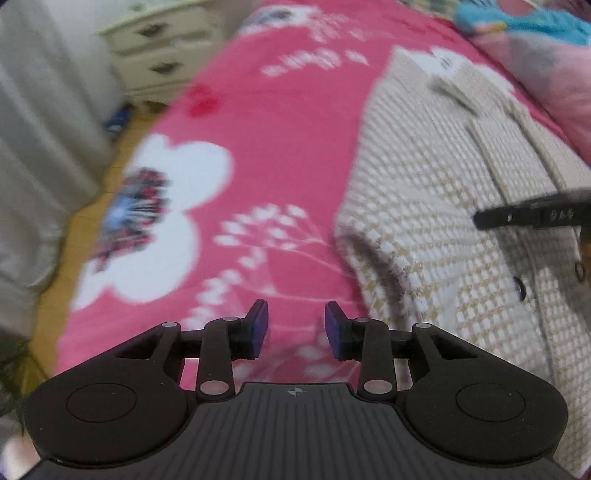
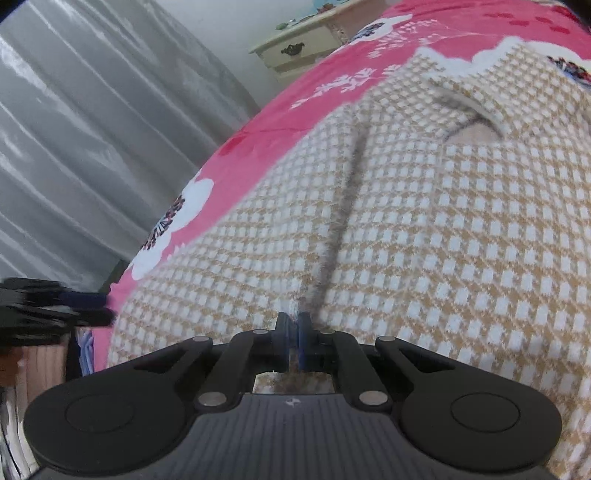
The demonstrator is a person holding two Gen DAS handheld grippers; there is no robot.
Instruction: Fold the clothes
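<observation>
A beige and white checked knit sweater (image 1: 443, 221) lies spread on a pink flowered bedspread (image 1: 258, 147). My left gripper (image 1: 295, 314) hangs open over bare bedspread just left of the sweater's edge, with nothing between its fingers. In the right wrist view the sweater (image 2: 424, 221) fills most of the frame. My right gripper (image 2: 294, 321) is shut on the sweater's near edge at a seam, and a tuft of knit shows between the pads. The left gripper (image 2: 55, 306) appears blurred at the far left of that view, beside the sweater.
A cream nightstand (image 1: 159, 48) stands past the bed's left side. Grey curtains (image 2: 92, 147) hang along that side above a wooden floor (image 1: 92, 184). Blue and pink fabric (image 1: 535, 22) lies at the bed's far right.
</observation>
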